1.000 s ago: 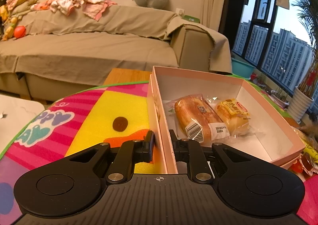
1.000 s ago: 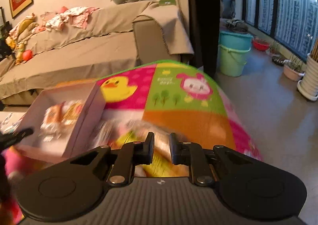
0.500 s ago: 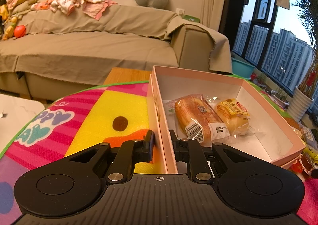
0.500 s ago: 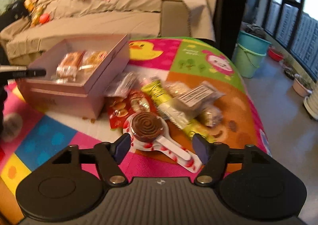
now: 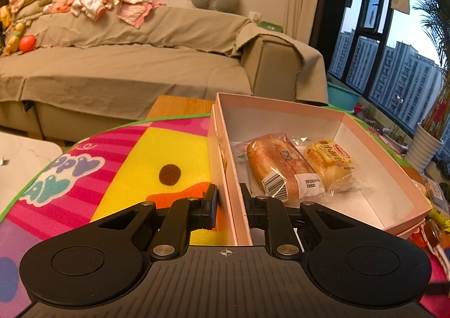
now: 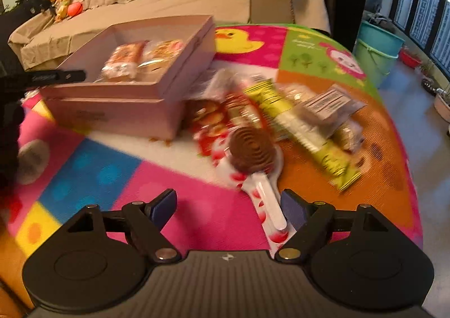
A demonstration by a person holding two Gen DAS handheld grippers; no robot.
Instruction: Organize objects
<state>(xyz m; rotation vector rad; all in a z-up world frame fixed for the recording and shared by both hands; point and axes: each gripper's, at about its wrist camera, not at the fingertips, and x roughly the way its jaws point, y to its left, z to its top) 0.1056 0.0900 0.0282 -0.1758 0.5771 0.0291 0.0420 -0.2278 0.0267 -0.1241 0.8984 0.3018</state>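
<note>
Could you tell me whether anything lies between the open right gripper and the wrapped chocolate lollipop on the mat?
Nothing visible does. The right gripper is open, with only bare mat between it and the lollipop, whose stick end already reaches beside the right finger.

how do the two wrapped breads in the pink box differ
The long bread is browner, loaf-shaped, with a white barcode label at its near end; the round bun is paler yellow, shorter, with a yellow-and-red label. Both lie side by side in clear wrappers on the pink box floor.
</note>
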